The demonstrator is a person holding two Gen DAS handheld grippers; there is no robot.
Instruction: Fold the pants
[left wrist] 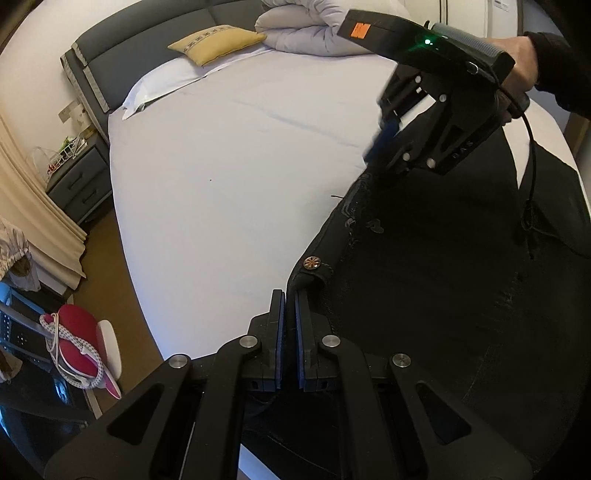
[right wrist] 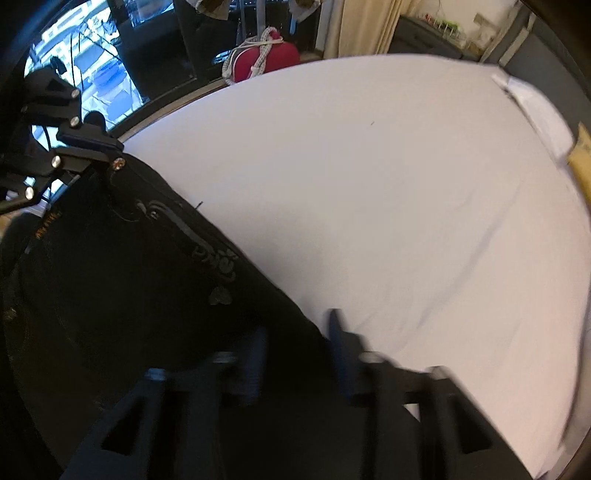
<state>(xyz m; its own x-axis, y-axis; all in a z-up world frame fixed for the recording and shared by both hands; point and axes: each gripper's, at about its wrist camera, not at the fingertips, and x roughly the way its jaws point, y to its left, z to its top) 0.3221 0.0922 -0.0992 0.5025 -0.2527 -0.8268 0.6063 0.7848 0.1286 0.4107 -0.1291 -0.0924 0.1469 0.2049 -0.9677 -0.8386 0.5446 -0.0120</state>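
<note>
Black pants (left wrist: 424, 295) with pale embroidery lie on the white bed sheet (left wrist: 229, 177). A copper button (left wrist: 311, 262) marks the waistband corner. My left gripper (left wrist: 290, 306) is shut on that corner of the waistband. My right gripper (left wrist: 380, 162) sits further along the waistband edge. In the right wrist view the right gripper (right wrist: 299, 332) is open, blurred, its fingers either side of the edge of the pants (right wrist: 129, 277). The left gripper (right wrist: 92, 147) shows there at the upper left, by the button (right wrist: 119, 163).
A yellow cushion (left wrist: 218, 42), a white pillow (left wrist: 162, 85) and a rolled duvet (left wrist: 314, 29) lie at the grey headboard. A grey nightstand (left wrist: 79, 177) and curtain stand on the left. A red chair (right wrist: 266, 55) stands beside the bed.
</note>
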